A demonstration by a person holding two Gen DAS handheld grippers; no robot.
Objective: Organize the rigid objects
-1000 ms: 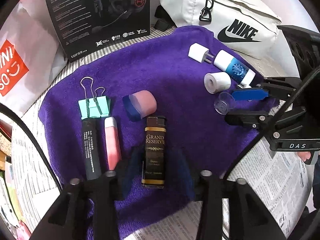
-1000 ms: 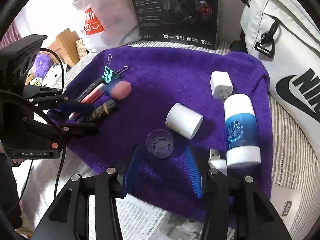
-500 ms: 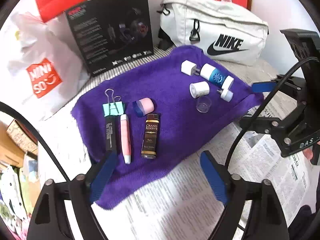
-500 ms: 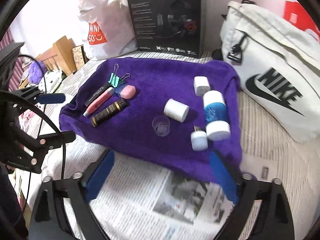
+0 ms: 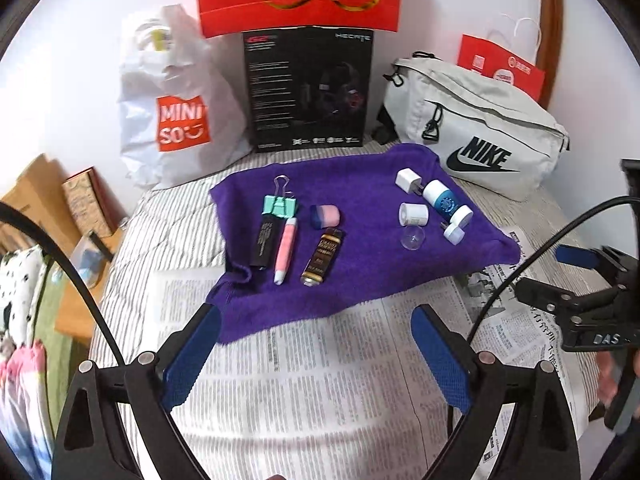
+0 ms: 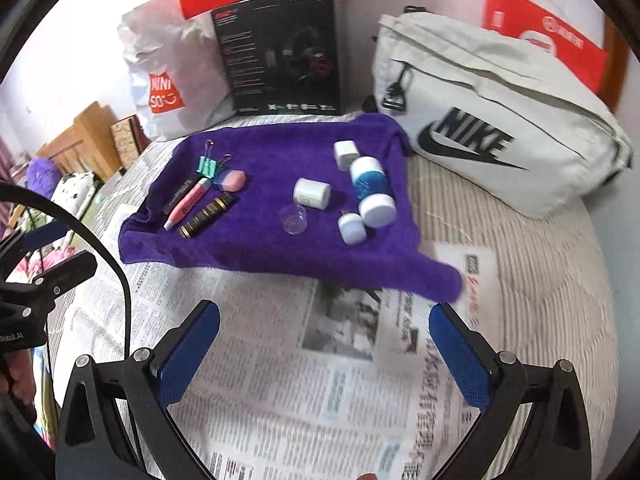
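rigid objects lie in two clusters on a purple towel [image 5: 360, 280], and neither gripper has hold of any of them. the left gripper [image 5: 316, 352] hangs over newspaper [image 5: 320, 392] at the towel's near edge, its blue pads [image 5: 192, 356] spread wide with nothing between them; its jaws have just been opening. the right gripper [image 6: 324, 352] sits likewise over the newspaper, near the towel's near hem, blue pads [image 6: 460, 356] as wide apart as they go and empty, having also just been opening.

outward from the left gripper, the nearest cluster is a row of three things lying side by side: a dark tube [image 5: 266, 242], a pink pen-like stick [image 5: 286, 250] and a brown lighter [image 5: 324, 258] with gold lettering. beyond them lie a teal binder clip [image 5: 280, 205], touching the far end of the dark tube, and a pink-and-blue eraser [image 5: 325, 216] just beyond the lighter.

well apart, toward the right side of the towel, is the second cluster: a clear small cup [image 6: 295, 219], a white cylinder [image 6: 312, 193] just beside it, a small white plug [image 6: 352, 228], a white bottle with a blue label [image 6: 371, 190] lying on its side, and a white charger cube [image 6: 345, 154] at its far end.

behind the towel stand a black headset box [image 5: 308, 88], a white shopping bag [image 5: 176, 112] and a pale waist bag [image 5: 476, 124].
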